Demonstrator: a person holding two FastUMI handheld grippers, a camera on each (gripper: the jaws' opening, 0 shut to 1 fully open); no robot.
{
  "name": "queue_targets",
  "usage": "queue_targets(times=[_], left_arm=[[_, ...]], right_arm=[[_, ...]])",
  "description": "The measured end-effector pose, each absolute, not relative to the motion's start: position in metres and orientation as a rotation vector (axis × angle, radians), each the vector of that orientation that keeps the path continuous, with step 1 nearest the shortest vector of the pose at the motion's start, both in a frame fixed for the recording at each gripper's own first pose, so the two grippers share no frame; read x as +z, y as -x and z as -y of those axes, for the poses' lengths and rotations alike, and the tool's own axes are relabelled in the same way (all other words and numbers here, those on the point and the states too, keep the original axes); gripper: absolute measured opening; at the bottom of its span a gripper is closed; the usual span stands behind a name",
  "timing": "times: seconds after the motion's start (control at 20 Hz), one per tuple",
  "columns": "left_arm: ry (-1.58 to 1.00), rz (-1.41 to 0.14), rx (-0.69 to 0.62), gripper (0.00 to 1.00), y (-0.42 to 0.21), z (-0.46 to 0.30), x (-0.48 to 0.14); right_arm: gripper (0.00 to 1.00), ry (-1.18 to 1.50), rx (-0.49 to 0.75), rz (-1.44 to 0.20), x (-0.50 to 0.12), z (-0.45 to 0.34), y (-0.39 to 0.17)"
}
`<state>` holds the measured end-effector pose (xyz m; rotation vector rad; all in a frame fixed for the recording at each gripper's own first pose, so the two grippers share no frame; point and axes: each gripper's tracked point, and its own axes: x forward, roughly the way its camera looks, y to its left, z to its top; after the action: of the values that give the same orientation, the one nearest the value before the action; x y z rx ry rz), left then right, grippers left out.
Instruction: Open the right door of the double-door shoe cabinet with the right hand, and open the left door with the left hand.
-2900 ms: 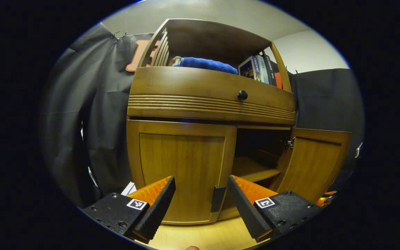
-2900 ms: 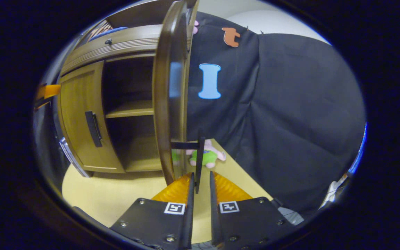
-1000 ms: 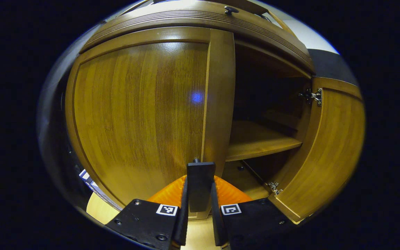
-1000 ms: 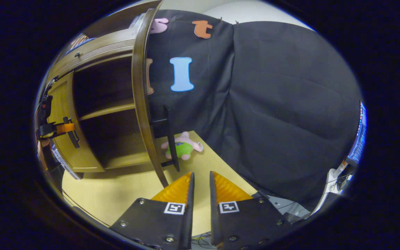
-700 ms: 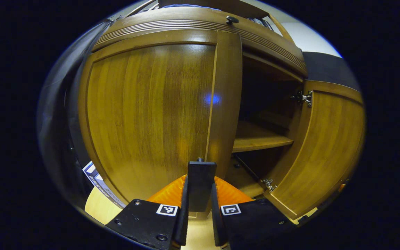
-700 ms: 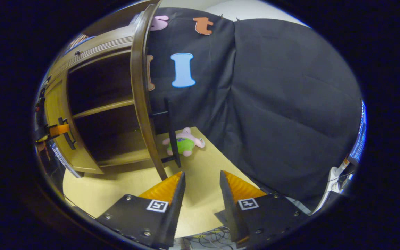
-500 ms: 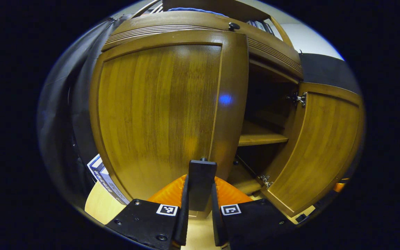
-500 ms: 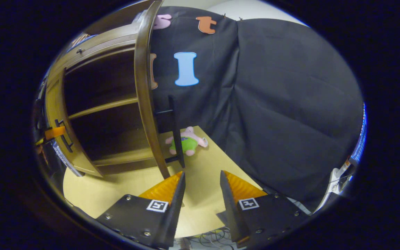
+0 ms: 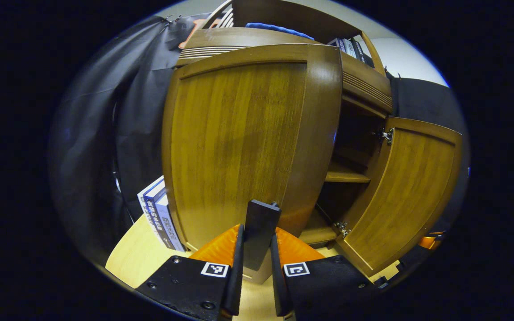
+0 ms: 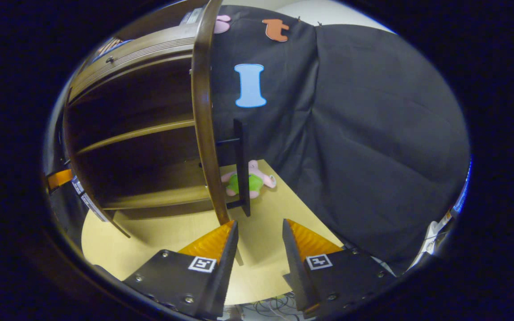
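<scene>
Left claw (image 9: pixel 257 256) clamped on left door handle (image 9: pixel 260 232), both fingers pressing its flat sides, handle standing upright between them. Left door (image 9: pixel 243 142) swung partway out from shoe cabinet (image 9: pixel 364 84), face toward the camera in left gripper view, free edge at right with dark gap behind.

Step in hand, as judged: pulling left door open. To do well: follow the hinge arc rather than pull straight back, keep grip square on handle so it does not slip out of the fingers, let wrist turn with the door. Books (image 9: pixel 159 214) standing on the counter (image 9: pixel 132 263) just beside the door's hinge side; likely to get hit if door swings fully, so ease off near the end.

Right claw (image 10: pixel 257 240) apart, holding nothing, hanging over counter just in front of right door (image 10: pixel 203 116). Right door wide open, seen edge-on in right gripper view, right door handle (image 10: pixel 240 165) sticking out toward the booth wall, apart from the fingers, a little ahead and left of the claw's midline. Right half of task looks done. Inner shelf (image 10: pixel 136 133) in plain view. Plush toy (image 10: pixel 249 180) lying on counter behind right door, near its handle, clear of the claw.

Left door: straight ahead of left claw, touching via handle. Remaining: more swing to match right door.
</scene>
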<state>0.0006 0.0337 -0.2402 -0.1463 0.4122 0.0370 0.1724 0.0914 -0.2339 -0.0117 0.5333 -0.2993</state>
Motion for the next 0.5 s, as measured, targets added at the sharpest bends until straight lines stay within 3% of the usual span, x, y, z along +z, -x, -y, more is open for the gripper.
queue_targets(times=[0.5], left_arm=[[0.185, -0.408, 0.183, 0.21, 0.039, -0.060, -0.234]], right_arm=[[0.59, -0.065, -0.292, -0.562, -0.235, -0.104, -0.170]])
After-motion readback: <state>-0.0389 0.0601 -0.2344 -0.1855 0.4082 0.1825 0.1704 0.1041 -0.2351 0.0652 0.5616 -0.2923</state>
